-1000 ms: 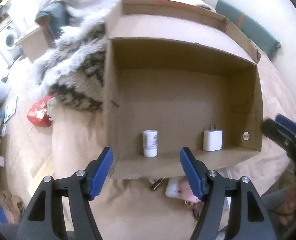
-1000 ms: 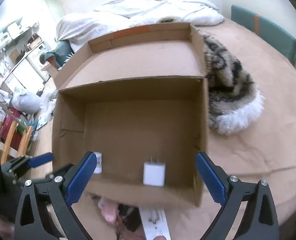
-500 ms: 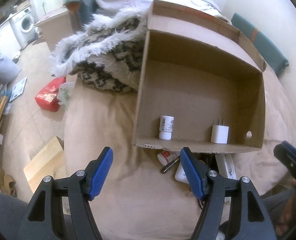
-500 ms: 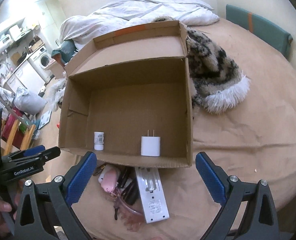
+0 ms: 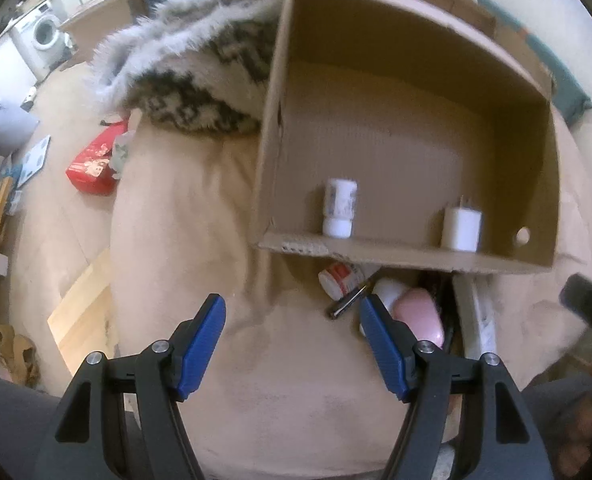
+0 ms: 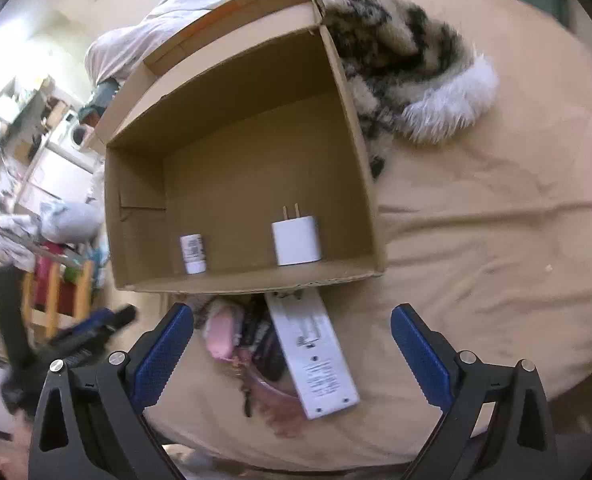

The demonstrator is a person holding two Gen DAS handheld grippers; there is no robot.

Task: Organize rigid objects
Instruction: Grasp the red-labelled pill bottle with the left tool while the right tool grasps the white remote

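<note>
Right wrist view shows the right claw [image 6: 292, 338] spread wide and empty, low in the frame above the bed [image 6: 475, 240]. The white power strip [image 6: 313, 354] lies between its fingers, slightly to the right of the middle, and its long axis runs from the box edge down toward the lower right. This claw looks the nearer one to it.

In the left wrist view the left claw [image 5: 294, 338] is also open and holds nothing. The pile is at its right finger: a pink object [image 5: 417, 316], a dark pen-like item [image 5: 345, 302] and a red and white small jar [image 5: 337, 278].

Inside the cardboard box [image 6: 335, 96], near the front wall, stand a white bottle [image 6: 193, 253] and a white charger [image 6: 296, 240]. The box wall hides part of the pile, and the dark things beside the strip are too blurred to name.
</note>
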